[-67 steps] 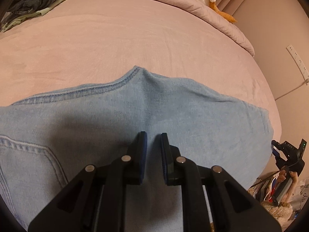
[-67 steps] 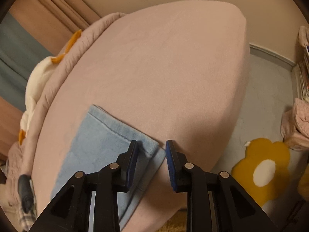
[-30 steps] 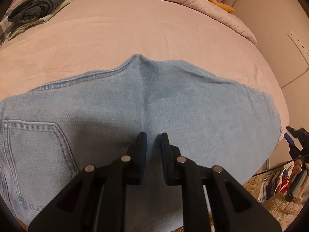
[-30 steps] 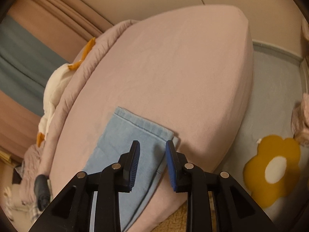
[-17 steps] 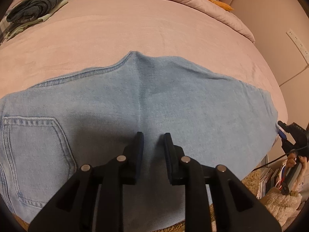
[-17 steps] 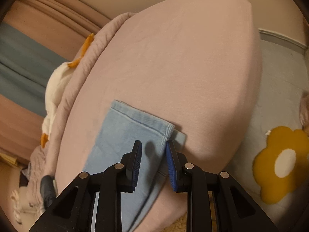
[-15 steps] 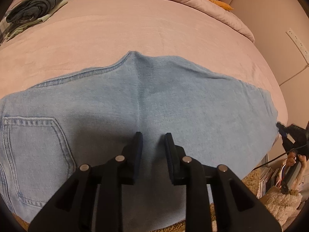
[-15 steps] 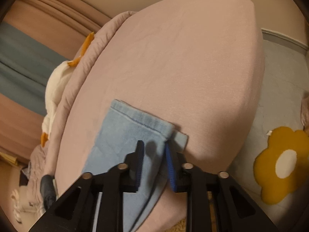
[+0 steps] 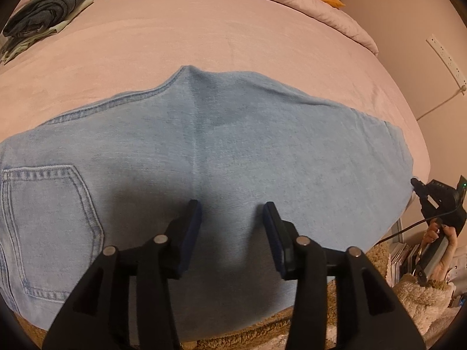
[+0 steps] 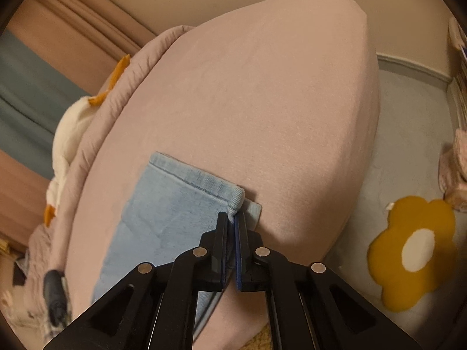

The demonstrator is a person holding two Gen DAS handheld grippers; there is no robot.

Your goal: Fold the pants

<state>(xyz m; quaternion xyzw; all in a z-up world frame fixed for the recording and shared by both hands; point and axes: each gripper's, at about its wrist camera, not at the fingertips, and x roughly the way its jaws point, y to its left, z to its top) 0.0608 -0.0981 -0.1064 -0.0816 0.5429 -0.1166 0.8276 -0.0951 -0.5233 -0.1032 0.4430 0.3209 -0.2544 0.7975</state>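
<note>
- Left gripper (image 9: 232, 214): jaws spread wide, nothing between them, hovering over the near edge of the jeans (image 9: 233, 151); whether the pads touch the denim can't be told.
- It points across the jeans toward the crotch seam peak, which sits straight beyond the gap.
- Right gripper (image 10: 232, 218): jaws pressed nearly together, pinching the corner of the jeans hem (image 10: 235, 199); the denim bunches up between the pads just at the fingertips.
- A second layer of hem pokes out just beyond the pinched corner, lying flat on the bed (image 10: 262, 102).
- From the left wrist view the right gripper (image 9: 432, 201) shows at the jeans' leg end, off the bed edge, held in the person's right hand (image 9: 442, 248).
- Jeans: light blue, spread flat on the pink bed near its front edge, folded leg over leg, back pocket (image 9: 43, 227) on the waist side, left of the left gripper.
- Folded dark clothes (image 9: 46, 8) sit on the bed well beyond the jeans, far left.
- Yellow flower rug (image 10: 414, 250) on the floor, right of the bed.
- Plush toy with orange parts (image 10: 73, 134) beside the bed's far rolled blanket.
</note>
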